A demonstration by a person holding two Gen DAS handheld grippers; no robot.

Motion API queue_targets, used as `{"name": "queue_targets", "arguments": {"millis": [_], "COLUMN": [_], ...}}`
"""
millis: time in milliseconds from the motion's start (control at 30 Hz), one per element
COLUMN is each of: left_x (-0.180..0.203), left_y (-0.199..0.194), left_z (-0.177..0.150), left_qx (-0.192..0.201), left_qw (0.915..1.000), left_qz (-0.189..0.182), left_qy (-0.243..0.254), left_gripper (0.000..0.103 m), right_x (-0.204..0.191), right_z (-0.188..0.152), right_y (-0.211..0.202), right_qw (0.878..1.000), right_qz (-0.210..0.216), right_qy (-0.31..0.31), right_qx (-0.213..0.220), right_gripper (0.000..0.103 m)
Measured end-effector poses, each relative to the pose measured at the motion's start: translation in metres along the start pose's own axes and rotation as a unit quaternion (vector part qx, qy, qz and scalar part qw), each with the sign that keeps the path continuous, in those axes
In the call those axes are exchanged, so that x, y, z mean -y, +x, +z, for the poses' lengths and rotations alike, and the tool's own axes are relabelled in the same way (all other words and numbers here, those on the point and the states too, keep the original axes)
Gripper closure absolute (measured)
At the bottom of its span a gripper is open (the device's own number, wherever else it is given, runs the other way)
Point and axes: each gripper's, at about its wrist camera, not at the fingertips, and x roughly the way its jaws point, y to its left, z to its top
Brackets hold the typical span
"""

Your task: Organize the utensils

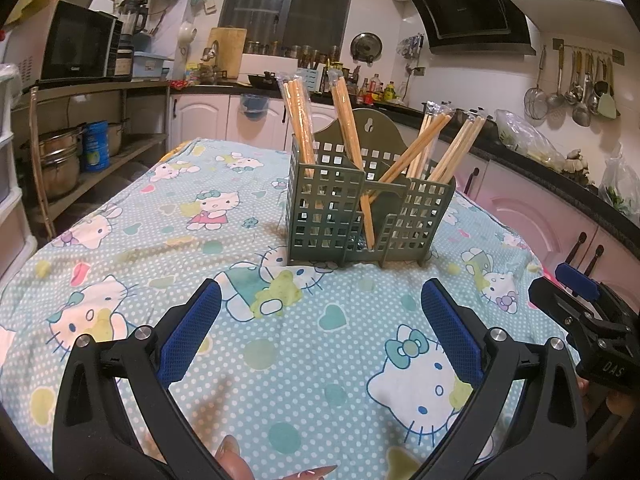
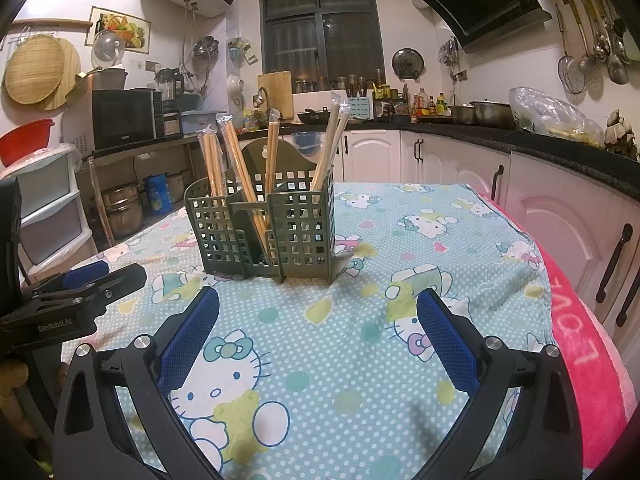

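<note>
Kitchen table [image 1: 120, 288], cartoon cloth: green holder [image 1: 360, 216] mid-table holds wrapped chopsticks [image 1: 300, 124] (light, stiff, slippery sleeves; grip mid-shaft, I judge). Left gripper [image 1: 320, 332] and right gripper [image 2: 318, 332] hover spread wide, empty.

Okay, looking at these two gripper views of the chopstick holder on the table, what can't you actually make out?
- Chopsticks: their count; in both views clear sleeves bundle them and the holder walls hide the lower ends.
- Holder's back side: hidden by its own tall panel.
- Near table edge: cut off by the bottom of both views and covered by the left gripper and right gripper.
</note>
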Motion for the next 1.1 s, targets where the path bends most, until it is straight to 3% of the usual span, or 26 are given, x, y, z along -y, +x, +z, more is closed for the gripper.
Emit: {"name": "queue_targets", "arguments": {"millis": [1100], "left_x": [-0.0039], "left_y": [0.003], "left_z": [-0.0011], "left_qx": [-0.009], "left_qw": [0.9999], "left_qz": [0.01], "left_qy": [-0.01], "left_gripper": [0.011], "right_x": [0.0023], "right_z": [-0.0029], "right_y": [0.0013], "right_qw": [1.0], "right_qz": [-0.004], "right_qy": [0.002], "right_qx": [-0.004], "right_gripper": [0.007]}}
